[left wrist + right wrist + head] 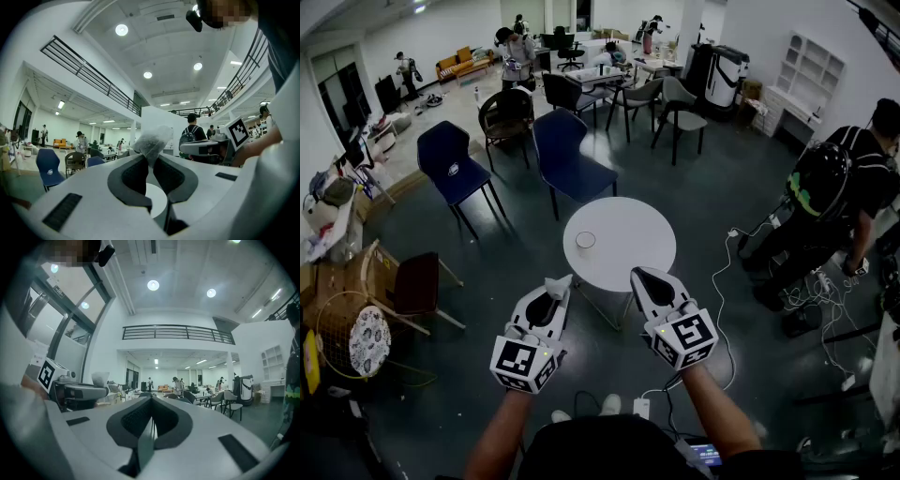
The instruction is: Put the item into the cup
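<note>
A small clear cup (585, 241) stands on the left part of a round white table (630, 251). My left gripper (559, 284) hovers just short of the table's near edge, shut on a crinkled translucent white packet (153, 140) that sticks up out of the jaws. In the left gripper view the pads (136, 174) pinch the packet's lower end. My right gripper (638, 276) hangs beside it at the near edge, shut with nothing in it (151, 400). From the right gripper view the left gripper (80, 392) and its packet (100, 378) show at the left.
Two blue chairs (453, 170) (570, 156) stand beyond the table, and a dark chair (416, 282) with a wicker stand (352, 323) is at the left. A person (831, 200) bends over at the right. Cables (733, 281) trail on the floor beside the table.
</note>
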The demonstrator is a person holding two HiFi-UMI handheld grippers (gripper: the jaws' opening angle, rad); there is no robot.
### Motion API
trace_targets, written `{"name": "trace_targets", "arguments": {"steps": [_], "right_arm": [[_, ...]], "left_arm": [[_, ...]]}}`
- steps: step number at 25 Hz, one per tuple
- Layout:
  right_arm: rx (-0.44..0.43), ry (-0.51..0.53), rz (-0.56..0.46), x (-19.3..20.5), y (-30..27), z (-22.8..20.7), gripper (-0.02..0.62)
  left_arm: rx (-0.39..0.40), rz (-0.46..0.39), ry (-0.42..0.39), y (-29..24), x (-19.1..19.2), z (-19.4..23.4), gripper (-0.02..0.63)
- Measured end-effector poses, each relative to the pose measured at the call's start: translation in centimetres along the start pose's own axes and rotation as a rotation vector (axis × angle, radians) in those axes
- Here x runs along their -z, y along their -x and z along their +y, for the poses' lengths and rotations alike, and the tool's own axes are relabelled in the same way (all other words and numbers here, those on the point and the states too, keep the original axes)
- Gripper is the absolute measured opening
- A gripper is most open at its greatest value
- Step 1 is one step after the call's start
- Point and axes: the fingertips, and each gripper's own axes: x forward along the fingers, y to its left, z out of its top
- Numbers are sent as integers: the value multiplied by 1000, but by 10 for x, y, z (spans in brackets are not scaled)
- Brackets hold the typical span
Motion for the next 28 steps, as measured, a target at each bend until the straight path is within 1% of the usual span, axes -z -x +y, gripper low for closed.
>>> {"name": "trace_targets", "arguments": {"steps": [9,12,16,28], "right_arm": [[36,-19,11,9,-1,-17,16],[32,-22,3,9,-3,-15,17],[18,-15,-5,4,3,-18,17],[-11,-15,-6,12,8,-45,17]], "left_arm": [[1,10,-1,-10,7,-4,43],[-3,10,2,-9,9,-2,44],[-14,9,-1,-10,7,-9,43],[-44,12,6,-30,18,-26,43]]}}
